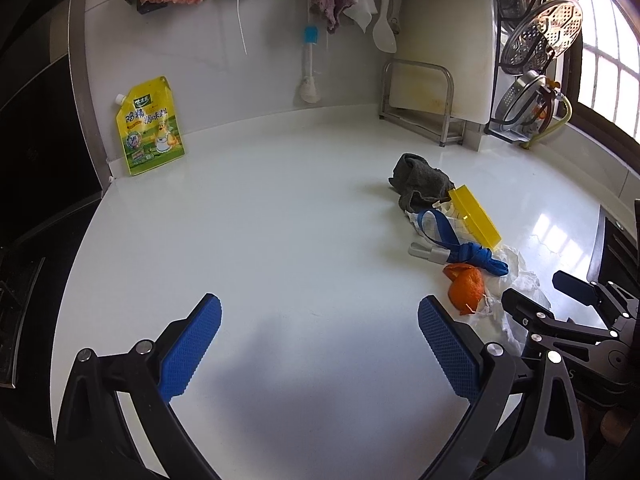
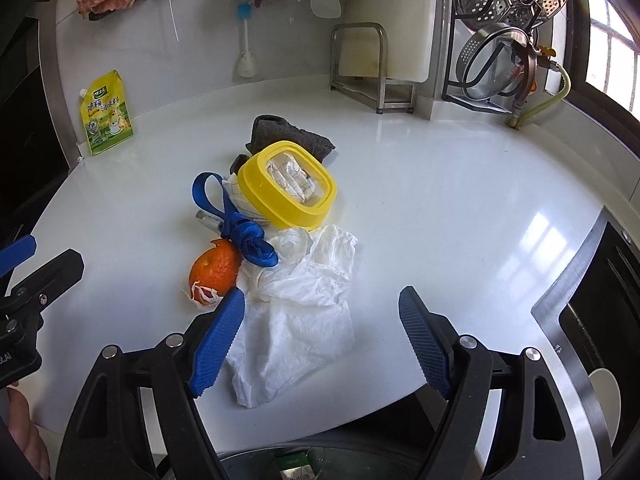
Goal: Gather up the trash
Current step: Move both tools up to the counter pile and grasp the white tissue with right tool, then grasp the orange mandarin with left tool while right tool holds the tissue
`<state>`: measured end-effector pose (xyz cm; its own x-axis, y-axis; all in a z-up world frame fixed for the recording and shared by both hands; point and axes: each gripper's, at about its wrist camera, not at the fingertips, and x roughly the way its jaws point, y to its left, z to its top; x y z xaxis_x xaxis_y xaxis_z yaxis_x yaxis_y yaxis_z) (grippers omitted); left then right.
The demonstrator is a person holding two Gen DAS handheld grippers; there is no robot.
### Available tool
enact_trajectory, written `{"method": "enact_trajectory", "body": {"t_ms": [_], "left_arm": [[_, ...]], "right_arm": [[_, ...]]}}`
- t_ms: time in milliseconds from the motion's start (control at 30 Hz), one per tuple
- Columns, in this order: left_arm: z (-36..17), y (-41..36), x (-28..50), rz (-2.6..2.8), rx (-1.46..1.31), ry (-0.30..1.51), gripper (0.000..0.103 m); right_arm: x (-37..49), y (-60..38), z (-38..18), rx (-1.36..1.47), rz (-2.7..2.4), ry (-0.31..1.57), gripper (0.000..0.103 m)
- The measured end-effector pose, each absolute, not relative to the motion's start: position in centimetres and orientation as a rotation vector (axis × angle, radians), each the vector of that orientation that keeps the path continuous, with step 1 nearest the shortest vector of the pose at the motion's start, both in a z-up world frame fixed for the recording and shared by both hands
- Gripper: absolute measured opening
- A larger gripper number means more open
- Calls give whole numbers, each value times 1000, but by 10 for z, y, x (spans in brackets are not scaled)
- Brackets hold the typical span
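A pile of trash lies on the white counter (image 2: 440,184): a crumpled white tissue (image 2: 304,312), orange peel (image 2: 214,270), a knotted blue strap (image 2: 244,236), a yellow lid (image 2: 290,184) with crumpled paper inside it, and a dark grey cloth (image 2: 292,136). My right gripper (image 2: 320,336) is open, its fingers on either side of the tissue's near part. My left gripper (image 1: 318,348) is open and empty over bare counter, left of the pile. In the left wrist view the peel (image 1: 466,288), strap (image 1: 476,256), lid (image 1: 476,216) and cloth (image 1: 420,184) lie to the right.
A yellow seasoning pouch (image 1: 150,126) leans on the back wall at left. A cutting board in a metal rack (image 1: 424,96) and a rack of steel strainers (image 2: 504,20) stand at the back right. A sink rim (image 2: 568,320) is at right. A dark bin opening (image 2: 304,464) lies below the counter edge.
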<state>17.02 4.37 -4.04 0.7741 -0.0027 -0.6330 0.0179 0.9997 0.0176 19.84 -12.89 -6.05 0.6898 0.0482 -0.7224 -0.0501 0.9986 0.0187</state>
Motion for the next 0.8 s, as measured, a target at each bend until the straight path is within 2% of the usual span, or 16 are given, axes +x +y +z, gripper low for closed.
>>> {"method": "enact_trajectory", "body": {"t_ms": [200, 433, 533, 800], "left_arm": [[-43, 44, 175, -19, -9, 704, 97], [-43, 32, 177, -34, -10, 710, 97], [-43, 23, 177, -51, -9, 715, 97], [-51, -5, 186, -102, -14, 755, 97]], "right_arm": [[206, -126, -66, -17, 63, 822, 75], [203, -133, -66, 21, 104, 823, 29], [200, -144, -65, 67, 120, 827, 19], [179, -179, -54, 141, 83, 787, 16]]}}
